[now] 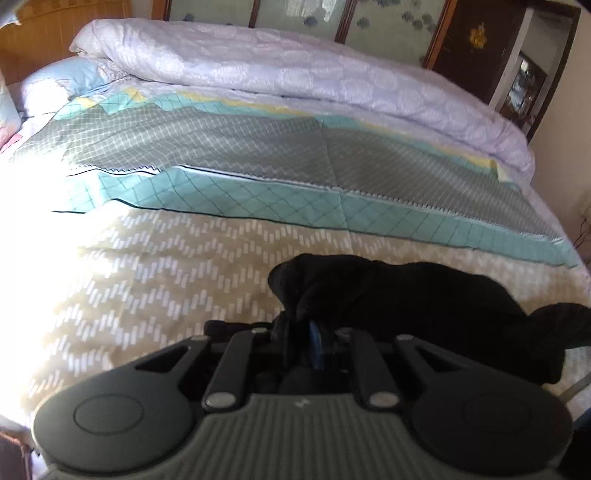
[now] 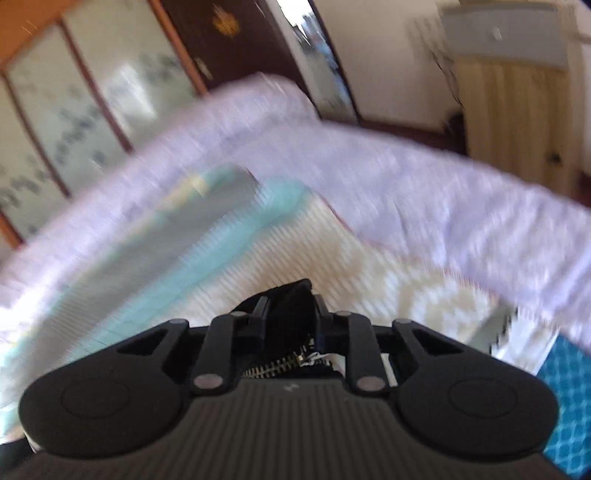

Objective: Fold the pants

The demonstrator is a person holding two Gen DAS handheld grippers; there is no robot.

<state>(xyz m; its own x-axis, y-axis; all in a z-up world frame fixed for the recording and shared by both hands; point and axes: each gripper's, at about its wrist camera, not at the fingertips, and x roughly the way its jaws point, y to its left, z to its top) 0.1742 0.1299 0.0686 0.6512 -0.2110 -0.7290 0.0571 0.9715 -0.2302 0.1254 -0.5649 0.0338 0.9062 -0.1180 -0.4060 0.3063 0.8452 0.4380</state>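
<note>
Black pants (image 1: 413, 295) lie bunched on the patterned bedspread (image 1: 177, 266) near the bed's front edge, trailing off to the right. My left gripper (image 1: 306, 332) is shut on a raised fold of the black cloth, which hides the fingertips. In the blurred right wrist view, my right gripper (image 2: 290, 314) is shut on the black pants (image 2: 291, 306) near the zip (image 2: 273, 365), with a wedge of cloth standing up between the fingers.
A rolled white quilt (image 1: 295, 74) lies along the far side of the bed, with a pillow (image 1: 55, 81) at the far left. Behind stand a wooden screen with glass panels (image 1: 303, 14) and a dark cabinet (image 1: 476, 40). A blue patterned cloth (image 2: 569, 406) shows at the right.
</note>
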